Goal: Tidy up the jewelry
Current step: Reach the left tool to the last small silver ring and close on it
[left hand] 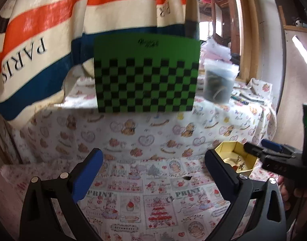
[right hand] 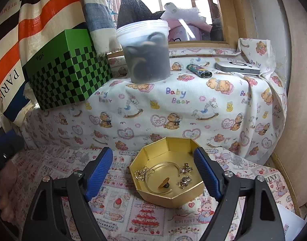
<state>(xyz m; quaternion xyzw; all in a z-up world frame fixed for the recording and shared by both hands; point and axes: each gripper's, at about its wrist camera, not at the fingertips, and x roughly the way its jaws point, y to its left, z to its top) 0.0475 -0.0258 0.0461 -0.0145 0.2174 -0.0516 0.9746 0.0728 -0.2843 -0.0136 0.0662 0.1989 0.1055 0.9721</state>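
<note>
Two grippers, jaws wide, holding nothing. Right gripper frames gold tray on table; bangle, earrings gathered inside. Left gripper over bare cloth, tray at 3 o'clock.

My left gripper has its jaws wide apart, with only the printed cloth between them. A green checkered box stands ahead on the raised part, and a plastic tub is beside it. At the right, my right gripper is over the gold tray, which has small jewelry inside.
</note>
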